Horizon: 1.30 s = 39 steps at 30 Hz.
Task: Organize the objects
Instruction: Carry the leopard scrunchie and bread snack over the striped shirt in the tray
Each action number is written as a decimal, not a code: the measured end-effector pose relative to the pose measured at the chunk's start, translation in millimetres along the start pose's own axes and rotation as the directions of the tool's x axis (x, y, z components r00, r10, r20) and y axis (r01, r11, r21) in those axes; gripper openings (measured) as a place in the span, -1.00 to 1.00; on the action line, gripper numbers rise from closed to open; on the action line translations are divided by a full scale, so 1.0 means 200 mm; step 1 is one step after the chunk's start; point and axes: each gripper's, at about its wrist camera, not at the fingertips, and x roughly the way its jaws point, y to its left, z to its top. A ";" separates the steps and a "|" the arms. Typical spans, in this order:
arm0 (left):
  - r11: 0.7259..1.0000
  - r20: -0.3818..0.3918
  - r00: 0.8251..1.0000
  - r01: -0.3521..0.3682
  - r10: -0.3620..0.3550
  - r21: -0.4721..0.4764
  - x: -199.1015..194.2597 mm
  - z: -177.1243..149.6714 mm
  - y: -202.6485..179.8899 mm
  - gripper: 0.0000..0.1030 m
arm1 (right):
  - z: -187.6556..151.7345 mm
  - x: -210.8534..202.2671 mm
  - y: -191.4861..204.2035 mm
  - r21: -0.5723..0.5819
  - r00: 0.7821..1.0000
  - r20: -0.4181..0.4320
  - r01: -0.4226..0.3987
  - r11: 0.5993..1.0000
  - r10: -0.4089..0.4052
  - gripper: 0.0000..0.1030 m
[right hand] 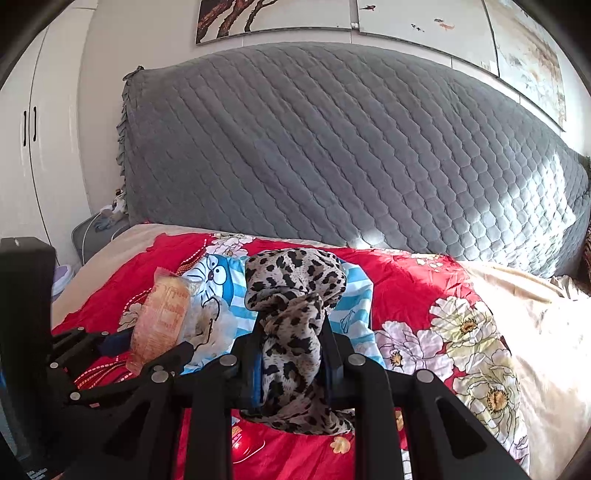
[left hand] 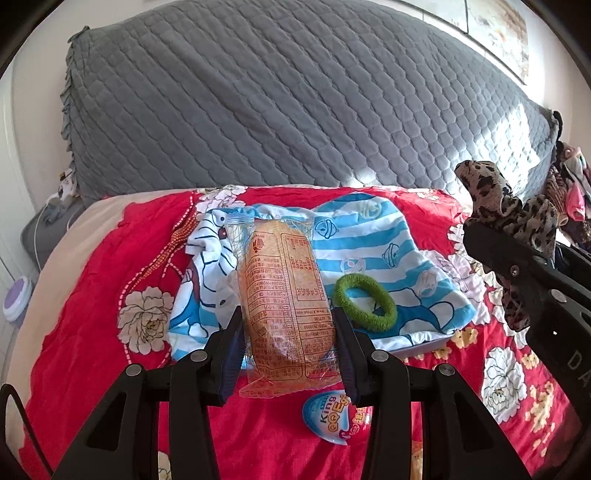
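I faced a bed (right hand: 424, 295) spread with a red floral cover, backed by a grey quilted headboard (right hand: 332, 147) streaked with sunlight. Framed paintings (right hand: 424, 18) hung on the pale wall above, and white wardrobe doors (right hand: 29, 129) stood to the left.

Wrapped bread packets: one (left hand: 284, 295)
Leopard-print scrunchies: one (right hand: 291, 325)
Green hair ties: one (left hand: 365, 302)
Blue egg-shaped candy packs: one (left hand: 332, 415)
Blue-striped cartoon cloths: one (left hand: 388, 243)
Red floral bedspreads: one (left hand: 92, 332)
Grey quilted headboard covers: one (left hand: 277, 103)
Black two-finger grippers: two, left (left hand: 286, 363), right (right hand: 291, 358)
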 end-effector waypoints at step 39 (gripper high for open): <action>1.000 -0.027 0.999 -0.025 0.025 0.014 0.42 0.09 0.00 -0.11 | -0.06 0.41 -0.08 0.012 1.000 -0.010 0.010 1.000 -0.010 -0.54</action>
